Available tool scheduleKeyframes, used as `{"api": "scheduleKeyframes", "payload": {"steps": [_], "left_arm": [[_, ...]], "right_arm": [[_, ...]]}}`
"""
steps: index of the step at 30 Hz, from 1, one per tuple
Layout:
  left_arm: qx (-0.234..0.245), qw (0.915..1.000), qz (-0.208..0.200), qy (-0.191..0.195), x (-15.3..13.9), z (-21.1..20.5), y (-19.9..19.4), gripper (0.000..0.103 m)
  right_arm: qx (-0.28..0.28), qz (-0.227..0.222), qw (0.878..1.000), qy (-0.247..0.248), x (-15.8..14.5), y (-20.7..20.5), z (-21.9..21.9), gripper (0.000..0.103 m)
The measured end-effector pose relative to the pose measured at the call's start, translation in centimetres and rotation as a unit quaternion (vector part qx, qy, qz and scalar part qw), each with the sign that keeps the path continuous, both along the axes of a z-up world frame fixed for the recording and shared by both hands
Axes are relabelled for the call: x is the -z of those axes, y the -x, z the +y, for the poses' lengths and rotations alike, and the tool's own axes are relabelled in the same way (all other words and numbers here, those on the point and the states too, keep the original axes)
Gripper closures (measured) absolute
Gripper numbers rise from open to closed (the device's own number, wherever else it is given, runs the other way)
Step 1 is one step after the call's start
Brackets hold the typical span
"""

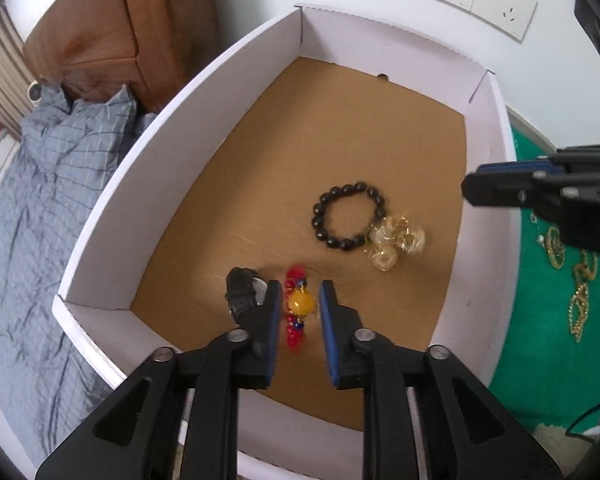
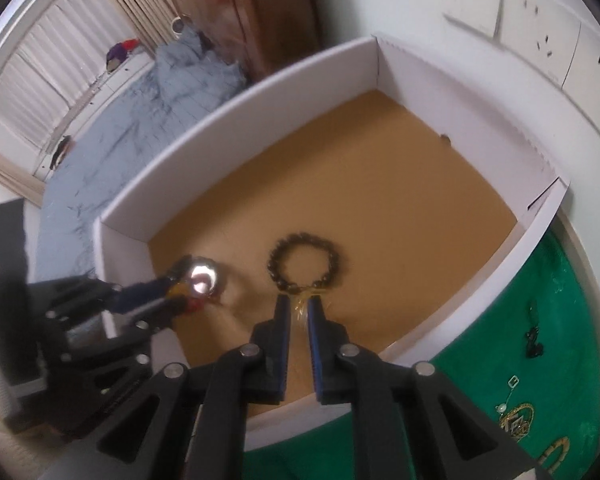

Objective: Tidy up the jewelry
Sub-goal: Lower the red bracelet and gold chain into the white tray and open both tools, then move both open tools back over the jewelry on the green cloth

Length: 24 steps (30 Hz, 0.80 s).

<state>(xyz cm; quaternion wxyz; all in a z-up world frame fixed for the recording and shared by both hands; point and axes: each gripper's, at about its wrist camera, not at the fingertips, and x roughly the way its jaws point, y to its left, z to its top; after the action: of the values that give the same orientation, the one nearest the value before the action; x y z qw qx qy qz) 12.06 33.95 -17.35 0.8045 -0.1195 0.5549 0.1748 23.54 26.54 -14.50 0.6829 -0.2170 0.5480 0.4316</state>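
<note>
Green cloth [image 1: 540,320] covers the tabletop beside a white-walled box [image 1: 172,152]. Inside the box lie a black bead bracelet [image 1: 350,216], gold jewelry [image 1: 396,242] touching it, and a red-and-amber beaded strand [image 1: 298,308] between the left tool's [image 1: 300,300] parted jaws. The right tool [image 2: 299,316] stands slightly open around gold jewelry.

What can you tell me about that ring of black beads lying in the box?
The black bead bracelet is a closed loop of round, glossy dark beads, wood or stone by the look. It lies flat on the brown floor of the white-walled box, right of centre. A cluster of gold jewelry touches its lower right side. No claw touches it.
</note>
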Motion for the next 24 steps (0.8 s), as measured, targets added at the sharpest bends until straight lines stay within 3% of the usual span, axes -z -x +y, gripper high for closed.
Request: {"api": "scheduleKeyframes", "payload": {"steps": [1, 3, 6, 7, 9, 13, 14, 16, 20, 24], "left_arm": [[-0.002, 1.0000, 0.000, -0.002, -0.1, 0.1, 0.1, 0.056], [-0.006, 0.9999, -0.006, -0.009, -0.4, 0.4, 0.3, 0.039], [-0.015, 0.9995, -0.023, -0.018, -1.4, 1.4, 0.7, 0.024], [-0.021, 0.9991, -0.034, -0.017, -1.8, 1.9, 1.0, 0.016], [-0.030, 0.9978, -0.056, -0.018, -2.7, 2.6, 1.4, 0.010], [-0.018, 0.9931, -0.115, -0.018, -4.5, 2.3, 1.8, 0.009], [-0.011, 0.9913, -0.131, -0.010, -4.9, 1.9, 1.7, 0.009], [0.014, 0.9886, -0.148, 0.022, -5.4, 0.6, 1.0, 0.009], [0.097, 0.9838, -0.135, 0.068, -5.3, -3.9, -1.1, 0.009], [0.173, 0.9781, -0.099, 0.060, -5.1, -10.3, -2.9, 0.009]], "right_arm": [[0.004, 0.002, 1.000, -0.001, 0.0, 0.1, 0.1, 0.073], [0.007, 0.001, 1.000, -0.006, -0.3, 0.4, -0.4, 0.055], [0.023, -0.012, 0.999, -0.020, -1.6, 0.2, -1.2, 0.043], [0.035, -0.023, 0.999, -0.031, -2.4, -0.1, -1.8, 0.042], [0.051, -0.043, 0.997, -0.046, -3.6, -0.4, -2.9, 0.042], [0.088, -0.116, 0.986, -0.079, -6.2, 0.0, -6.6, 0.034], [0.093, -0.126, 0.984, -0.084, -6.3, 0.4, -7.4, 0.028], [0.107, -0.136, 0.980, -0.098, -5.8, 1.7, -9.8, 0.026], [0.138, -0.115, 0.980, -0.081, -3.0, 4.5, -15.2, 0.026], [0.197, -0.108, 0.973, -0.048, -0.7, 5.6, -22.1, 0.026]]}}
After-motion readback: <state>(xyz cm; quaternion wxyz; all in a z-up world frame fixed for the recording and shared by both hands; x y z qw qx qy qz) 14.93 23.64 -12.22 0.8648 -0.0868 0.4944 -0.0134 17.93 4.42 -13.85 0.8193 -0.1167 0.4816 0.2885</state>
